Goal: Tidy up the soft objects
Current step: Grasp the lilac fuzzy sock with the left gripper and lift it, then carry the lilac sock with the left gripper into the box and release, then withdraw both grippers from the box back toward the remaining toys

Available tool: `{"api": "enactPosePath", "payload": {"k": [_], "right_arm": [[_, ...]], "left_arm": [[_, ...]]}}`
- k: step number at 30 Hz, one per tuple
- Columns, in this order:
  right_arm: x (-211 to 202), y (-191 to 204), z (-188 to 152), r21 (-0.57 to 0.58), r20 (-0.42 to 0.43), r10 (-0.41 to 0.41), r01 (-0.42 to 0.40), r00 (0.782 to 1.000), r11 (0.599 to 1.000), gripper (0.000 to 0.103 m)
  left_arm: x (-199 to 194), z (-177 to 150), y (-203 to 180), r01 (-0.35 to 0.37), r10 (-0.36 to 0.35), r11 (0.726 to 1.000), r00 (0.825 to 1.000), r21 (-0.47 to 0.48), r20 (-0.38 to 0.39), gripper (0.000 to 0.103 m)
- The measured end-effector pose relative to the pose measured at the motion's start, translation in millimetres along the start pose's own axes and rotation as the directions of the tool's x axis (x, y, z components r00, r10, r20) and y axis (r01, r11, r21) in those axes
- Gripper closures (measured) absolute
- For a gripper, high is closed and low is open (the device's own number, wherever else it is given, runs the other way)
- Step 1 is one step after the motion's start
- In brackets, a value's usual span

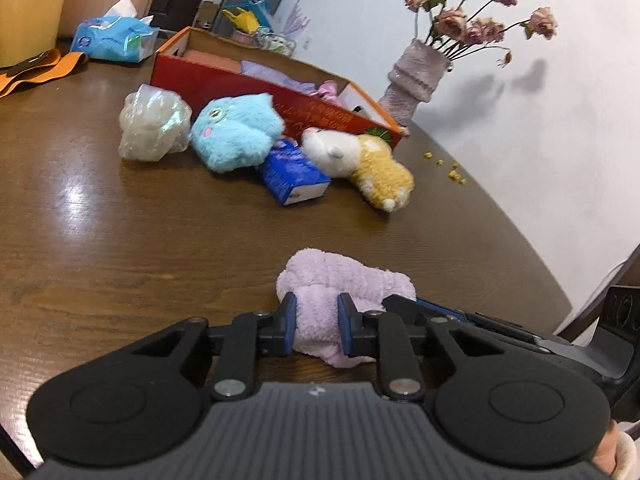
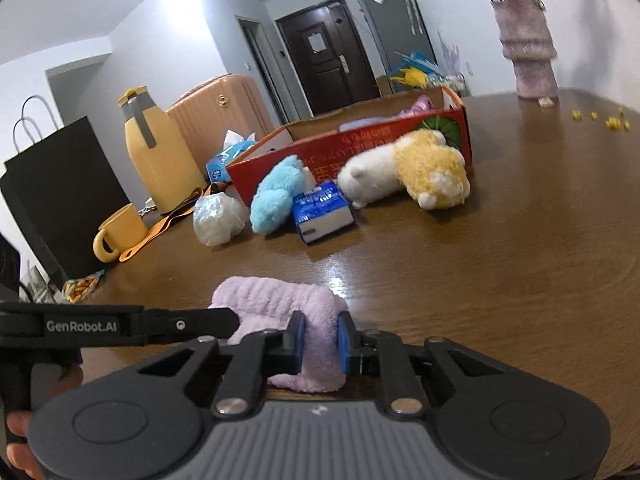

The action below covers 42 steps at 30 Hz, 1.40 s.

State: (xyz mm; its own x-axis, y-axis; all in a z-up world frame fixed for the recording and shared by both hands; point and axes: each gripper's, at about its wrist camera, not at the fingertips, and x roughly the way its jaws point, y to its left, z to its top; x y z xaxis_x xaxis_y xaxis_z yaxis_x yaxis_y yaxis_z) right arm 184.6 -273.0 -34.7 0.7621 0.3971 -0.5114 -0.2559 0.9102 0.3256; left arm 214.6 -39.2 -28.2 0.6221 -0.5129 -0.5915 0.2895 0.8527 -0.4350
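A lilac fluffy cloth point(image 1: 344, 280) lies on the brown table near me. My left gripper point(image 1: 317, 322) is shut on one end of it. My right gripper point(image 2: 321, 338) is shut on the other end point(image 2: 280, 304). Farther off lie a blue plush toy point(image 1: 236, 132), a white and yellow plush toy point(image 1: 360, 164), a blue tissue pack point(image 1: 294, 176) and a clear plastic bundle point(image 1: 154, 126). They rest against a red open cardboard box point(image 1: 224, 78) holding pink and lilac soft items. The same toys and box point(image 2: 360, 140) show in the right wrist view.
A vase with dried roses point(image 1: 416, 76) stands behind the box near the wall. A yellow jug point(image 2: 156, 152), yellow mug point(image 2: 120, 232), black paper bag point(image 2: 60, 192) and tissue pack point(image 1: 114, 38) stand at the table's left. Yellow crumbs point(image 1: 452, 172) lie near the right edge.
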Motion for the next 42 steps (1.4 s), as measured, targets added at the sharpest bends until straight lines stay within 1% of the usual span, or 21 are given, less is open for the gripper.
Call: {"api": "enactPosePath", "payload": {"k": [3, 6, 8, 10, 13, 14, 16, 18, 20, 23, 24, 25, 27, 31, 33, 35, 36, 37, 39, 41, 42], "right_arm": [[-9, 7, 24, -0.046, 0.070, 0.016, -0.013, 0.997, 0.999, 0.088], [1, 8, 78, -0.070, 0.114, 0.056, -0.048, 0.992, 0.996, 0.088], [24, 10, 123, -0.098, 0.125, 0.077, -0.065, 0.989, 0.993, 0.088], [58, 12, 168, -0.114, 0.121, 0.078, -0.064, 0.990, 0.991, 0.088], [131, 7, 229, -0.081, 0.048, 0.077, -0.073, 0.996, 0.994, 0.088], [159, 3, 246, -0.060, 0.012, 0.077, -0.076, 0.997, 0.995, 0.088], [210, -2, 267, -0.019, -0.080, 0.072, -0.074, 0.994, 0.997, 0.088], [257, -9, 278, 0.021, -0.159, 0.063, -0.060, 0.985, 0.998, 0.088], [291, -12, 279, 0.041, -0.223, 0.040, -0.032, 0.974, 0.999, 0.088], [329, -12, 273, 0.058, -0.319, 0.009, 0.010, 0.948, 0.998, 0.087], [337, -9, 270, 0.030, -0.347, -0.010, 0.022, 0.938, 0.999, 0.084], [342, -5, 267, 0.006, -0.360, -0.019, 0.022, 0.933, 1.000, 0.081], [343, -2, 265, 0.002, -0.351, -0.032, 0.035, 0.936, 0.999, 0.080], [332, -3, 276, 0.012, -0.322, -0.027, 0.033, 0.946, 0.999, 0.079], [310, -4, 283, 0.012, -0.295, -0.039, 0.044, 0.955, 0.999, 0.079], [282, -7, 292, 0.001, -0.256, -0.059, 0.061, 0.965, 0.998, 0.077], [265, -11, 295, -0.003, -0.234, -0.070, 0.071, 0.970, 0.997, 0.071], [248, -14, 298, -0.005, -0.210, -0.085, 0.086, 0.974, 0.996, 0.064], [212, -21, 302, -0.013, -0.164, -0.121, 0.120, 0.979, 0.993, 0.058], [178, -27, 302, -0.045, -0.119, -0.172, 0.168, 0.978, 0.985, 0.050], [161, -31, 302, -0.068, -0.089, -0.212, 0.207, 0.973, 0.976, 0.041]], "left_arm": [[-11, 22, -2, 0.049, -0.049, 0.999, 0.997, 0.009, 0.054, 0.083], [-18, 74, -4, 0.062, -0.069, 0.996, 0.988, 0.057, 0.139, 0.083], [-14, 114, -3, 0.031, -0.051, 0.994, 0.981, 0.108, 0.189, 0.083], [3, 160, 1, -0.019, -0.016, 0.988, 0.976, 0.156, 0.217, 0.083], [47, 225, 27, -0.059, 0.037, 0.990, 0.984, 0.125, 0.174, 0.083], [66, 245, 38, -0.099, 0.083, 0.990, 0.985, 0.104, 0.150, 0.083], [97, 270, 58, -0.146, 0.135, 0.984, 0.985, 0.099, 0.110, 0.083], [125, 284, 77, -0.187, 0.182, 0.977, 0.981, 0.097, 0.060, 0.083], [147, 289, 90, -0.223, 0.223, 0.967, 0.975, 0.121, 0.014, 0.082], [163, 287, 105, -0.252, 0.256, 0.956, 0.967, 0.148, -0.006, 0.079], [163, 285, 109, -0.254, 0.256, 0.956, 0.967, 0.144, 0.005, 0.074], [162, 284, 112, -0.243, 0.244, 0.960, 0.970, 0.139, 0.011, 0.065], [157, 285, 115, -0.237, 0.236, 0.963, 0.971, 0.131, 0.025, 0.060], [137, 290, 109, -0.245, 0.240, 0.958, 0.969, 0.146, 0.055, 0.060], [125, 295, 103, -0.255, 0.245, 0.954, 0.966, 0.157, 0.079, 0.057], [106, 295, 95, -0.269, 0.252, 0.948, 0.961, 0.169, 0.115, 0.049], [96, 295, 90, -0.278, 0.257, 0.945, 0.957, 0.172, 0.135, 0.039], [85, 293, 85, -0.290, 0.264, 0.939, 0.952, 0.182, 0.156, 0.032], [65, 289, 76, -0.328, 0.288, 0.919, 0.937, 0.219, 0.195, 0.031], [45, 282, 68, -0.370, 0.320, 0.900, 0.920, 0.231, 0.225, 0.027], [35, 279, 64, -0.387, 0.331, 0.893, 0.911, 0.230, 0.245, 0.023]]}}
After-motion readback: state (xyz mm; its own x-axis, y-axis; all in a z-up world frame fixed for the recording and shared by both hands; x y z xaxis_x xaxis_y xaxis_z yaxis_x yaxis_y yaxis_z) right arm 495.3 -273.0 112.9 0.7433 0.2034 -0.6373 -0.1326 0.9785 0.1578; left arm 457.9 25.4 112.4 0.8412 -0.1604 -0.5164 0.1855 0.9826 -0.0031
